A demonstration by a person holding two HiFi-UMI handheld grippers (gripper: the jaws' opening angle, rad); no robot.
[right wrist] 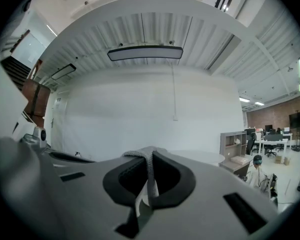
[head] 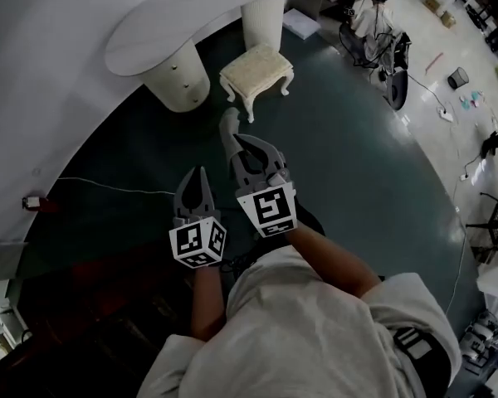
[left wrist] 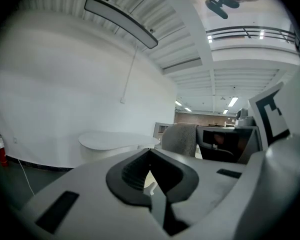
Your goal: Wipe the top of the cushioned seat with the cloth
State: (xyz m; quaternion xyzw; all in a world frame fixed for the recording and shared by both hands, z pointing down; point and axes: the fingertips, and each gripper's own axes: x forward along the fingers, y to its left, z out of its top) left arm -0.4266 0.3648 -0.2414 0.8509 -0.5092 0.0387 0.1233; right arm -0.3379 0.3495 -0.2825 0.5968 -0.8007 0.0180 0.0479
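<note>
In the head view, both tongs are held out over the dark floor [head: 357,164] at frame centre, the left just beside the right.

1. Left gripper [head: 198,181]: in the left gripper view, the left gripper's [left wrist: 150,159] jaws are closed tip to tip and we see nothing gripped between them.
2. Right gripper [head: 247,149]: in the right gripper view, the right gripper's [right wrist: 151,159] jaws are clamped on the cloth [right wrist: 140,155]. A narrow grey strip runs down between the pads and a fold lies over the tips.
3. Cloth: in the head view, the cloth [head: 229,131] stands up from the right jaws and points toward the top of the frame. The left gripper view shows the same cloth [left wrist: 180,139] right of centre.
4. Cushioned seat [head: 257,63]: a cream stool with curved legs stands on the floor in the upper centre of the head view. It is above the grippers in the frame and well apart from them, and the cloth does not touch it.
5. Surroundings: a white table [head: 191,19] with round pedestals fills the upper left of the head view, next to the seat. A second person [head: 372,19] sits at the upper right. A red fire extinguisher [left wrist: 0,150] stands against the wall at the left edge of the left gripper view.
</note>
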